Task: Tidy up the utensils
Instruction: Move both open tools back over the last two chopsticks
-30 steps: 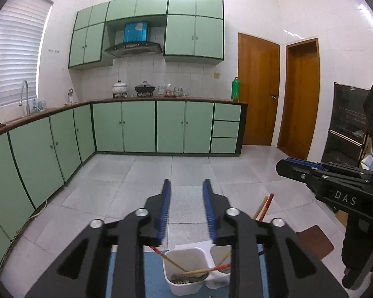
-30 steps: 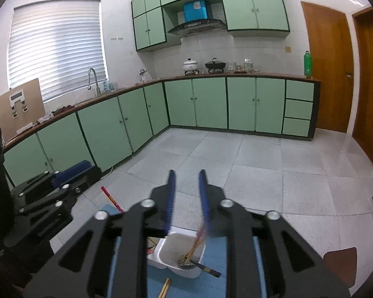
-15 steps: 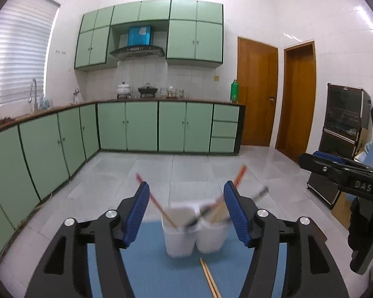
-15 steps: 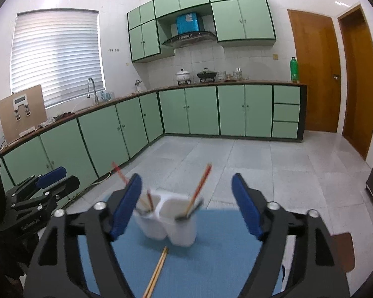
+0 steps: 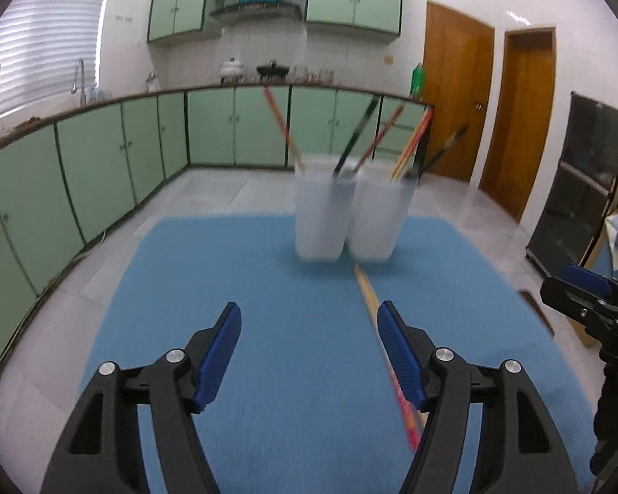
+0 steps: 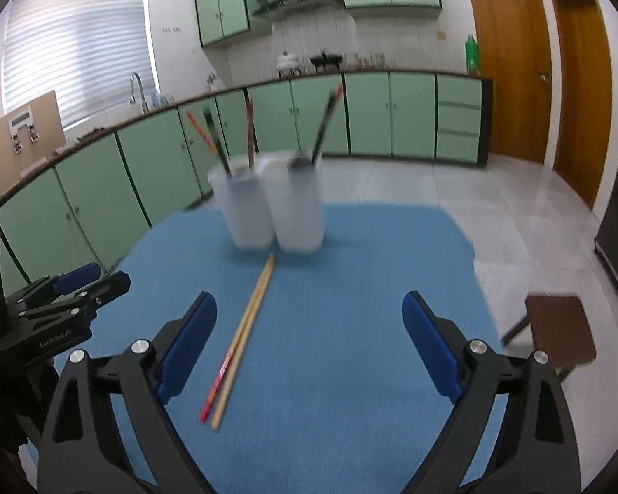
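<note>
Blue felt-like mat (image 5: 268,271) fills most of my left wrist view, spread flat on a table. My left gripper (image 5: 309,325) hangs over its near half with the blue-padded jaws apart and opening further; nothing is between them, only bare mat. Toward the far edge of the mat stand two translucent white plastic utensil cups (image 5: 344,210), upright and touching side by side, each with several slim red, tan and black chopsticks and utensil handles (image 5: 408,144) leaning out of the top; blur keeps me from counting them. A loose pair of chopsticks, tan wood with red ends (image 5: 371,300), lies flat on the mat, running from just in front of the right-hand cup back under my right-hand pad. At the right edge I see the black frame of my right gripper (image 5: 589,300).

From the right wrist view, my right gripper (image 6: 309,329) is spread wide and opening too, empty, over the same mat (image 6: 371,288). The loose chopsticks (image 6: 247,329) lie just inside the left-hand pad, slanting away toward the cups (image 6: 278,206), untouched. The left gripper (image 6: 74,292) shows at the left edge, beside the mat's border. A brown wooden stool seat (image 6: 556,329) sits on the tiled floor to the right of the table.
</note>
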{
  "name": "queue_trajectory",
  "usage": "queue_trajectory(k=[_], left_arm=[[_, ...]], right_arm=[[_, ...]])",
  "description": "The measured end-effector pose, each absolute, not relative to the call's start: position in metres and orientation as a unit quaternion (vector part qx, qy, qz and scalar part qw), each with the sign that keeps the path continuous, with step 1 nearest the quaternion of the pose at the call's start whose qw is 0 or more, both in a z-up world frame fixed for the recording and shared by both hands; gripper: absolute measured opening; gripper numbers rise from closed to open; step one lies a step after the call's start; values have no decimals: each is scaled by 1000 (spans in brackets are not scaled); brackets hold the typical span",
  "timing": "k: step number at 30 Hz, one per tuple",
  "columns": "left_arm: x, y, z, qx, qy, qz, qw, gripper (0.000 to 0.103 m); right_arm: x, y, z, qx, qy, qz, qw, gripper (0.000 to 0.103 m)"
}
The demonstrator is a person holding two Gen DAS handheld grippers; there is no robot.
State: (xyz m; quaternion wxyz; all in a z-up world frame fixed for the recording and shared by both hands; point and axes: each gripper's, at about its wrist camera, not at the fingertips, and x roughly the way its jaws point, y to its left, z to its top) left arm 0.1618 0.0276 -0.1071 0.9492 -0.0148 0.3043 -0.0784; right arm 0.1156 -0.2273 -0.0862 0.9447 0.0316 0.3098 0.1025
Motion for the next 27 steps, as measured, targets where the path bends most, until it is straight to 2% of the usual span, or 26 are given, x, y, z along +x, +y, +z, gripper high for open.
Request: queue_trajectory(k=[8,14,22,27], left_arm=[[145,33,-158,-10,363,-69,929,67],[137,36,-174,-5,386,-60,921,68],[138,43,-182,-6,407,-54,912,69],[140,46,-184,-12,414,-53,909,69]], right_arm=[[97,-207,-135,26,358,93,929,89],[87,-188,-156,16,385,103,917,89],[85,-166,-167,-10,407,113,906,79],[89,-162,-171,-15,419,114,901,65]])
